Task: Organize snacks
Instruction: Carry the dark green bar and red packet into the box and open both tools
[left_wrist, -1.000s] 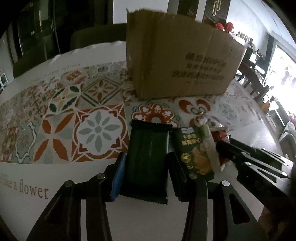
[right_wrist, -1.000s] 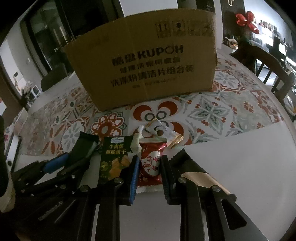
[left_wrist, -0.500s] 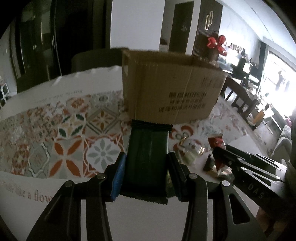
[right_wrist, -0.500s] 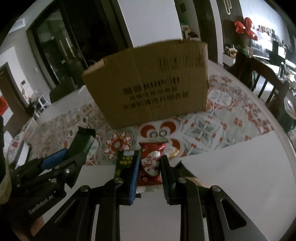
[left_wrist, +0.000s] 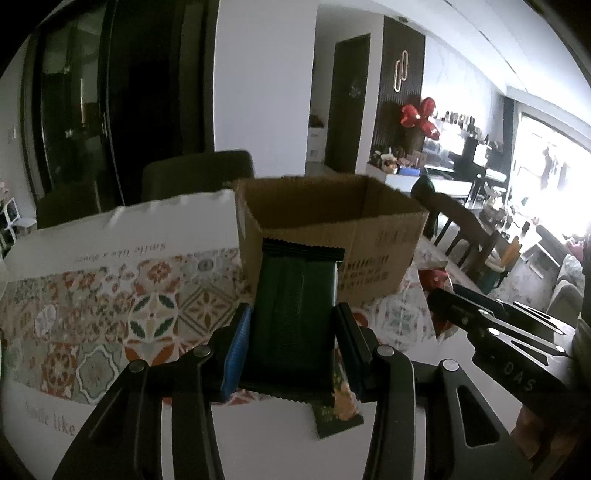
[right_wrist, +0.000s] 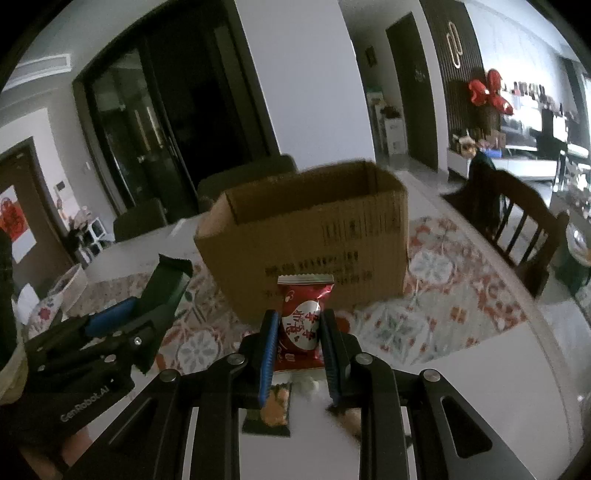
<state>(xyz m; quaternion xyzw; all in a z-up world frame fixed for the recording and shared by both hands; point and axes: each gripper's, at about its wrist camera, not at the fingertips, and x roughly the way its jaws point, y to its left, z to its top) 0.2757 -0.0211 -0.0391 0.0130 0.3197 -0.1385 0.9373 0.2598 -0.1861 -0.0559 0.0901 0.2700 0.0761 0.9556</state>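
Observation:
My left gripper (left_wrist: 291, 325) is shut on a dark green snack packet (left_wrist: 295, 306) and holds it up in the air in front of the open cardboard box (left_wrist: 369, 254). My right gripper (right_wrist: 297, 325) is shut on a red snack packet (right_wrist: 301, 325), also raised before the box (right_wrist: 306, 254). The left gripper with its green packet (right_wrist: 166, 277) shows at the left of the right wrist view. A green biscuit packet (left_wrist: 338, 410) lies on the table below; it also shows in the right wrist view (right_wrist: 273, 410).
The table has a patterned tile cloth (left_wrist: 110, 314) and a white front part (right_wrist: 480, 369). Dark chairs (right_wrist: 517, 229) stand at the right and behind the box. A small wrapped snack (right_wrist: 351, 421) lies under the right fingers.
Both grippers have risen from the table with their packets, so the box's open top now shows. The green biscuit packet stayed on the table.

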